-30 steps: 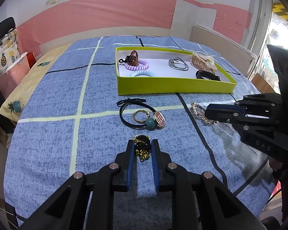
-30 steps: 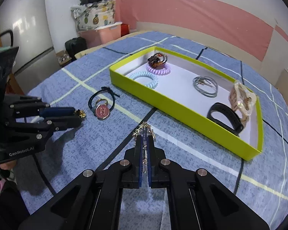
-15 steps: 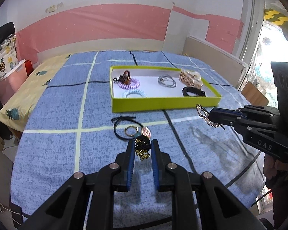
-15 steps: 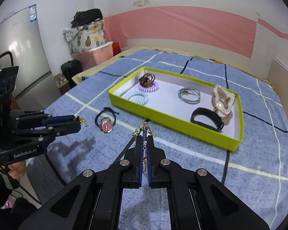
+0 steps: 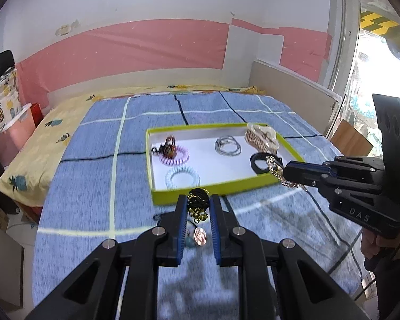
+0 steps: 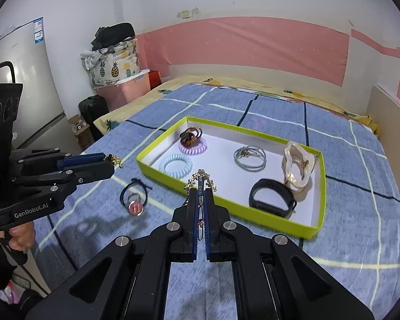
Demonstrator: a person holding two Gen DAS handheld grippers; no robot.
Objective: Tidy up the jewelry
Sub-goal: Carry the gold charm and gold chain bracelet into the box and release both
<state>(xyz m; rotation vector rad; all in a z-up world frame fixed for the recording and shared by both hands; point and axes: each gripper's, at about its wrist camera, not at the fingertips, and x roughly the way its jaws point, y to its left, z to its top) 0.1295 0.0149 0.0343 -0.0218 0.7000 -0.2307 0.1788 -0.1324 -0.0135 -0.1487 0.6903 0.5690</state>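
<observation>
Two tongs are up over the blue bed (image 6: 346, 213), and both hold something. My left tongs (image 5: 198, 205) pinch a black and gold bead bunch (image 5: 198, 202). My right tongs (image 6: 200, 194) are pressed tight on a gold chain (image 6: 200, 180). The green tray (image 6: 173, 177) sits at twelve o'clock from both. A black hair tie (image 6: 134, 196) with a pink charm lies on the bed at ten o'clock from my right tongs.
</observation>
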